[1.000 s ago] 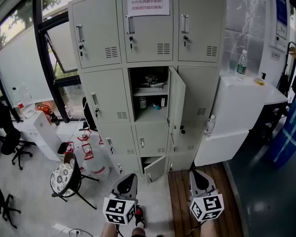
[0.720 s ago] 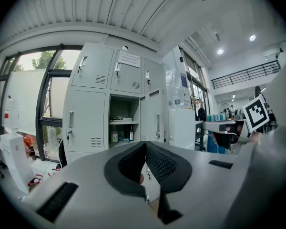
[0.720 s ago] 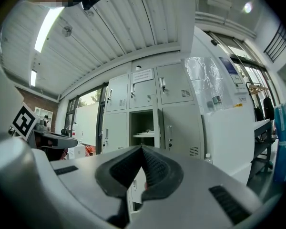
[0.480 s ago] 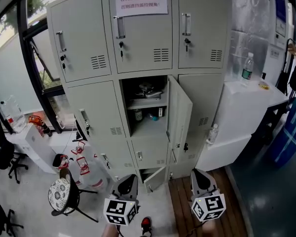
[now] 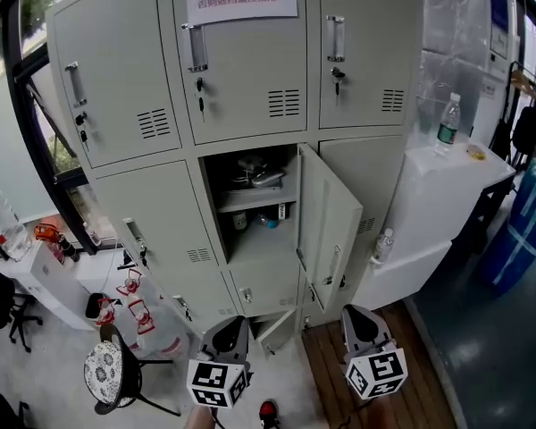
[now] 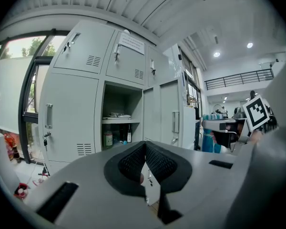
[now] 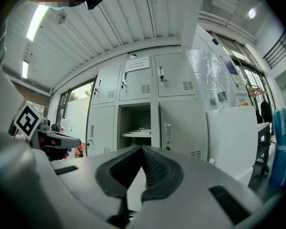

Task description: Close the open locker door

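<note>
Pale grey metal locker bank (image 5: 250, 79) closer than a second ago, its open grey middle-row door (image 5: 329, 217) swung rightward, bare floor (image 5: 290, 391) before left gripper (image 5: 232, 324) and right gripper (image 5: 357, 315), both fingers pressed together.

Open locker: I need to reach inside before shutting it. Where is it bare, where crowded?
Bare: the front of the lower floor, beside the open door. Crowded: small bottles along its back, and piled items on the upper shelf.

Bare floor (image 5: 290, 378) lies before the open locker door (image 5: 329, 224); a white counter (image 5: 438, 195) crowds its right, and a stool (image 5: 103, 374) stands near left.
</note>
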Demonstrator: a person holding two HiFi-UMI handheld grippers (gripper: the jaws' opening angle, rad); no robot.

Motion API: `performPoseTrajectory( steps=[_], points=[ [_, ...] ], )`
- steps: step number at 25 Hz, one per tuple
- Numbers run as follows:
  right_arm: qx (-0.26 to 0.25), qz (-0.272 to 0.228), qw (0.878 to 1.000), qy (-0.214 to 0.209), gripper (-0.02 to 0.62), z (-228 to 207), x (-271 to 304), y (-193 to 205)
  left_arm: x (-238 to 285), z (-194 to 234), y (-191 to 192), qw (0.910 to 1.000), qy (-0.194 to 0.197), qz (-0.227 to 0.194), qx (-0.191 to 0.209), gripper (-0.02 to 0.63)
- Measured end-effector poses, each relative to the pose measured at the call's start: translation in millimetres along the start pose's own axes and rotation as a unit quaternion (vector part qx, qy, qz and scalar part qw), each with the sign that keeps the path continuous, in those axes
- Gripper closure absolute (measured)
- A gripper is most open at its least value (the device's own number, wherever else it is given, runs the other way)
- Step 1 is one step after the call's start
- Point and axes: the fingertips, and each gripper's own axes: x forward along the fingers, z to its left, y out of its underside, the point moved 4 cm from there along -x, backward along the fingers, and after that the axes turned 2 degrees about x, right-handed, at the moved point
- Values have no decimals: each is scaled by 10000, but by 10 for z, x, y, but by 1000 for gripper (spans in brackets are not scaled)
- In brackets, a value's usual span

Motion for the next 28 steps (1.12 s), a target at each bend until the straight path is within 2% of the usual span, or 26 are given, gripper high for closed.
performPoseTrajectory(
  steps=[7,11,12,15,19,28],
  points=[
    [38,0,9998,204,586,-158,267,-16,247,157,0,9999,132,69,1,584],
    [193,14,9997,116,579,-221,397,-18,361,221,-7,9998,180,99,4,584],
    [221,15,9997,90,561,-231,427,-18,385,240,-10,9998,185,102,-1,584],
    [178,46,9998,74,440,-272,528,-20,452,288,-25,9997,211,110,-6,584],
    [158,75,9998,109,367,-337,644,-26,526,342,-28,9997,220,117,10,584],
    [148,97,9998,128,337,-380,823,-33,613,455,-6,9996,236,157,-19,584]
  ],
)
